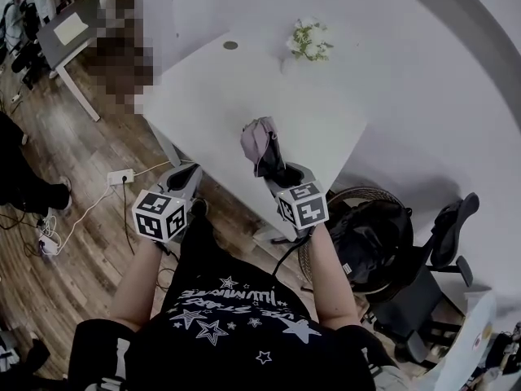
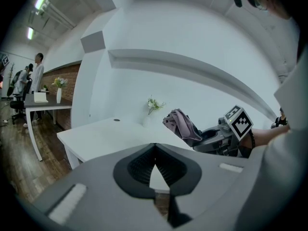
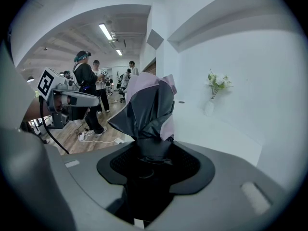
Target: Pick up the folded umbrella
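The right tool (image 3: 154,161) is being closed on the folded umbrella (image 3: 147,107): the dark lower end is being clamped between the pads, and the bunched pink-and-grey canopy is being pointed up and away from the person. The umbrella is being held in the air, clear of the white tabletop (image 1: 244,88) and over its near edge. The left tool (image 2: 154,167) is being held closed and empty, jaw tips touching, beside the right one and off the tabletop's near corner. A vase of flowers (image 1: 308,43) is being seen at the far side, well apart from the umbrella.
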A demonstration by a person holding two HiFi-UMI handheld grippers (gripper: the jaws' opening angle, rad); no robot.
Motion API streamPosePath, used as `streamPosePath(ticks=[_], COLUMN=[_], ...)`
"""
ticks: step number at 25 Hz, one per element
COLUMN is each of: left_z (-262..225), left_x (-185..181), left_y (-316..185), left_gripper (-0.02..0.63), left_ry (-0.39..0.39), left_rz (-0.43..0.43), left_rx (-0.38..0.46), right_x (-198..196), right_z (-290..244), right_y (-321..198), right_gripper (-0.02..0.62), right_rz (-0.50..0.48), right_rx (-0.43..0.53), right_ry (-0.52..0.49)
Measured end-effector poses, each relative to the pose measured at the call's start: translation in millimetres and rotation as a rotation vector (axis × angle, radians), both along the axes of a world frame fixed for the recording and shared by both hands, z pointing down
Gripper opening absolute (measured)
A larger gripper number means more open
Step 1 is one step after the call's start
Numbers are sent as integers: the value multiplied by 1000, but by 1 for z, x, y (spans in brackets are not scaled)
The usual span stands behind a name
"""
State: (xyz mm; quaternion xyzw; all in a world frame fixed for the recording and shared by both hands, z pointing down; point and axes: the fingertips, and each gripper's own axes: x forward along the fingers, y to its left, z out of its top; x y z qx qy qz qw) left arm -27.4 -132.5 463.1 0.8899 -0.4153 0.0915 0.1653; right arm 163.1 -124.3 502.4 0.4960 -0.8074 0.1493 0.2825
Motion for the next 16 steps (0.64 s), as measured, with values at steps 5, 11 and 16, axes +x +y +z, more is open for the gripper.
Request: streamPosePath(ticks=[5,11,16], left_z=[-3,-7,-6], left_x=[-1,-3,-1], left_y=[3,7,9], left_gripper=[3,3,3], left_ry=[2,5,7], left_rz=[-14,-27,-28], left_rx=[8,19,16], right_x=[4,4,2], right_z=[0,0,2], right_y=[2,6,7], right_gripper=[232,233,232], right_rz=[8,8,12], right_rx=[6,8,8], right_ry=[-3,2,-1])
